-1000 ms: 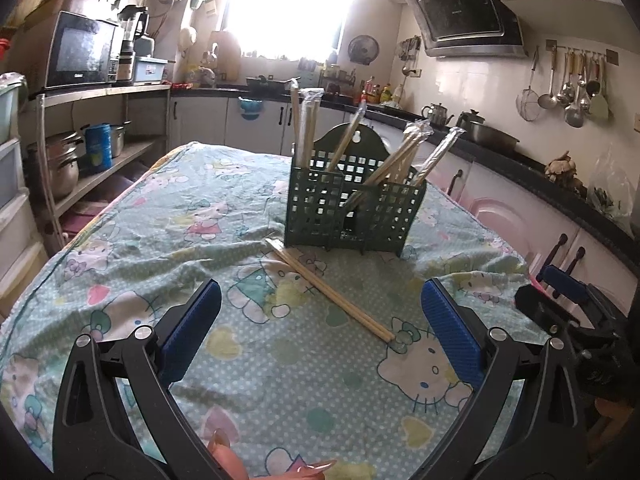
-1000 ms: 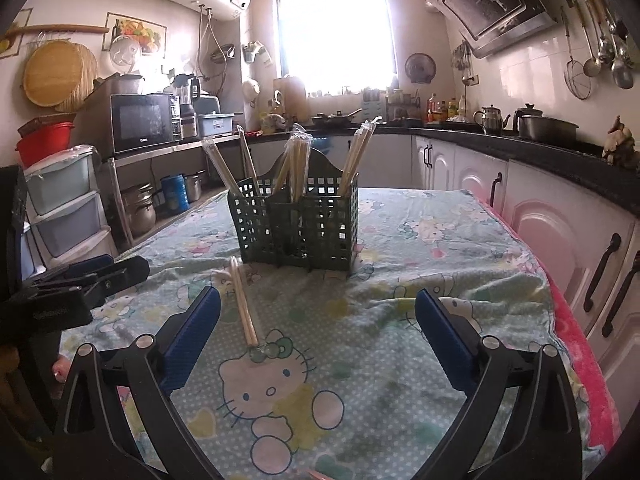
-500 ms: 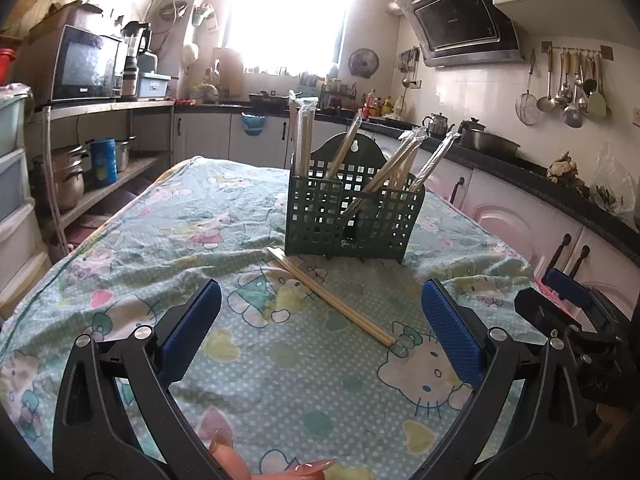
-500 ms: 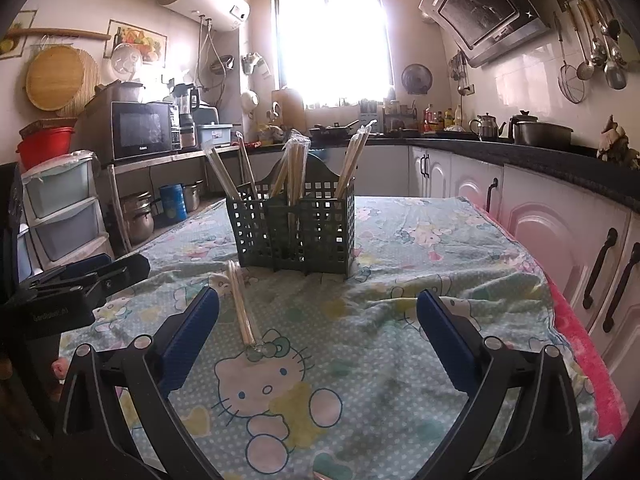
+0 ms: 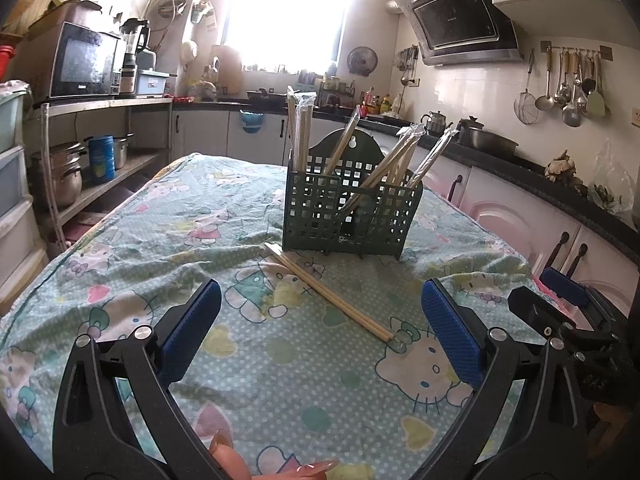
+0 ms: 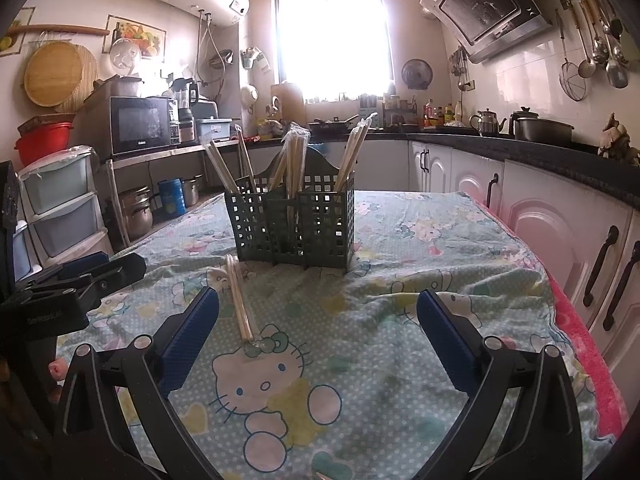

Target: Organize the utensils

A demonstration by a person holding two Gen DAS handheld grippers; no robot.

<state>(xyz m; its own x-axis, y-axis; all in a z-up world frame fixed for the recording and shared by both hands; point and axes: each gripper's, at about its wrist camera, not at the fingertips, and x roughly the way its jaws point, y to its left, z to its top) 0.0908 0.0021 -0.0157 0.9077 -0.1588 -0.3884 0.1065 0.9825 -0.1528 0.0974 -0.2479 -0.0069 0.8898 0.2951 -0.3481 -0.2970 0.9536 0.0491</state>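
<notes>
A dark green lattice utensil holder [image 5: 350,216] stands mid-table with several wrapped chopstick pairs upright in it; it also shows in the right wrist view [image 6: 294,222]. One wrapped chopstick pair [image 5: 328,291] lies flat on the cloth in front of the holder, also seen in the right wrist view [image 6: 240,300]. My left gripper [image 5: 320,336] is open and empty, near side of the lying pair. My right gripper [image 6: 318,332] is open and empty, with the pair just ahead of its left finger. Each gripper shows at the edge of the other's view.
The table carries a wrinkled Hello Kitty cloth [image 5: 160,248]. White cabinets and a dark counter [image 6: 560,168] run along the right. Shelves with pots and a microwave [image 5: 86,62] and plastic drawers [image 6: 60,208] stand at the left.
Both views have tilted up a little and the cameras sit slightly lower. The chopsticks and holder have not moved. Both grippers stay open.
</notes>
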